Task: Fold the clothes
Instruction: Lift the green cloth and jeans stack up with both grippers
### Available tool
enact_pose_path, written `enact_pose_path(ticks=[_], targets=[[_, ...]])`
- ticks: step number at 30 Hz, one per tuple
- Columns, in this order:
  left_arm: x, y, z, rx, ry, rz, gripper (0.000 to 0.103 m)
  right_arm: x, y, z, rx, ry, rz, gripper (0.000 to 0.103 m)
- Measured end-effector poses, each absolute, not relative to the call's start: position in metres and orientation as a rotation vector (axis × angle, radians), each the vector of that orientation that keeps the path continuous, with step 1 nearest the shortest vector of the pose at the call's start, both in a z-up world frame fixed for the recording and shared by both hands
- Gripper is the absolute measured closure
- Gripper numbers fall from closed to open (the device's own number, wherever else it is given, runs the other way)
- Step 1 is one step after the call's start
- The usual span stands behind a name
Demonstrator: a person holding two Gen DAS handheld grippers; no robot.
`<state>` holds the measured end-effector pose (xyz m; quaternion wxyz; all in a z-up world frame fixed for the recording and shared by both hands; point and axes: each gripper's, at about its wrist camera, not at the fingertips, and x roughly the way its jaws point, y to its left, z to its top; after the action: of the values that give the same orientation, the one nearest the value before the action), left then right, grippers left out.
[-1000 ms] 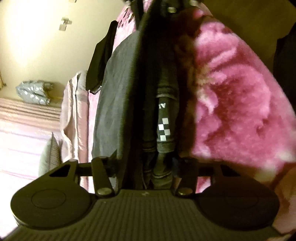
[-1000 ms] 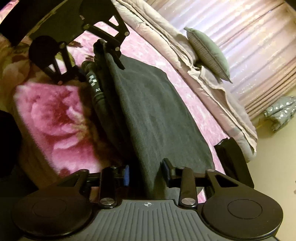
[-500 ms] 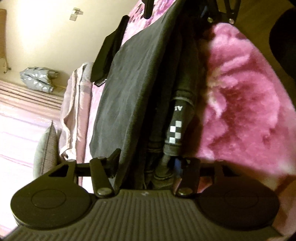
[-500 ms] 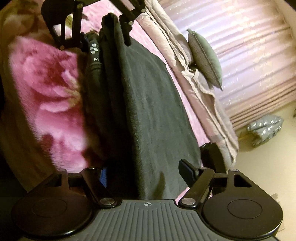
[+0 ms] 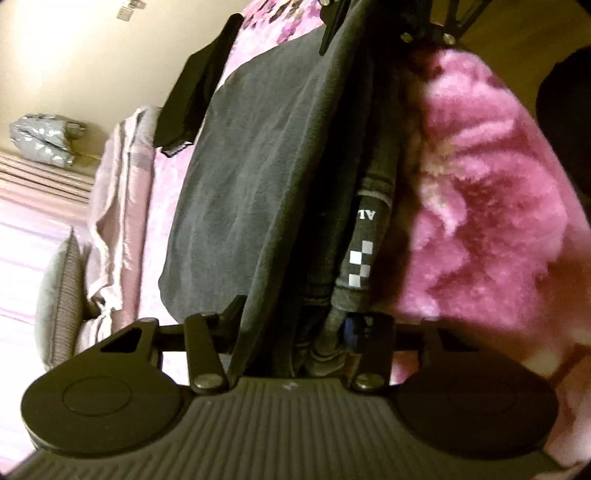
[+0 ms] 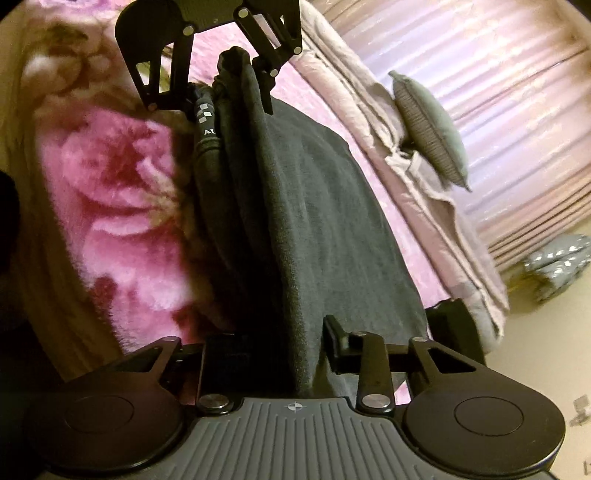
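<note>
A dark grey garment (image 5: 258, 177) with a white checker mark on its cuff (image 5: 360, 262) hangs stretched between my two grippers above the bed. My left gripper (image 5: 295, 321) is shut on one bunched end of it. My right gripper (image 6: 273, 350) is shut on the other end (image 6: 295, 258). In the right wrist view the left gripper (image 6: 221, 74) shows at the top, clamped on the bunched cloth. In the left wrist view the right gripper (image 5: 388, 22) shows at the top edge. The cloth falls in a broad flat panel to one side.
A pink floral fleece blanket (image 5: 480, 203) covers the bed under the garment. A pale folded quilt (image 6: 424, 184) and a grey pillow (image 6: 432, 125) lie by the curtains. A black folded item (image 5: 195, 88) lies on the bed. A silver bag (image 6: 557, 266) is on the floor.
Both grippers have moved apart and lifted, pulling the garment tauter. The right gripper's jaws opened wider half a second ago and are now closed on the cloth again.
</note>
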<state>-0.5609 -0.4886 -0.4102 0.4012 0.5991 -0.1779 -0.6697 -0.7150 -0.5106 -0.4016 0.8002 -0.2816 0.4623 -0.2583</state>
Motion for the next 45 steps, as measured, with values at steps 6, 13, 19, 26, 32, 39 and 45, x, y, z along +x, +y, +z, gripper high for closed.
enact_pose_path(ticks=[6,13,19,26,32,39,45], targets=[[-0.558,-0.506,-0.352,1.535,-0.332,-1.751,0.068,-0.705,-0.528,-0.34,-0.559,1.083,-0.495,0.078],[-0.557,-0.521,-0.262,1.578,-0.181,-1.851,0.071,-0.7,-0.529,-0.247,-0.486,1.189,-0.437,0.08],[-0.556,-0.508,-0.211,1.596,-0.144,-1.931,0.072,-0.695,-0.522,-0.198,-0.441,1.238,-0.439,0.08],[-0.549,-0.513,-0.168,1.589,-0.183,-1.999,0.073,-0.69,-0.514,-0.14,-0.387,1.295,-0.441,0.08],[-0.539,-0.534,-0.137,1.559,-0.264,-2.028,0.073,-0.681,-0.523,-0.102,-0.369,1.312,-0.487,0.08],[-0.538,-0.576,-0.109,1.51,-0.379,-2.04,0.073,-0.68,-0.553,-0.072,-0.389,1.307,-0.604,0.08],[-0.559,-0.629,-0.098,1.454,-0.438,-2.038,0.073,-0.703,-0.603,-0.055,-0.428,1.313,-0.673,0.08]])
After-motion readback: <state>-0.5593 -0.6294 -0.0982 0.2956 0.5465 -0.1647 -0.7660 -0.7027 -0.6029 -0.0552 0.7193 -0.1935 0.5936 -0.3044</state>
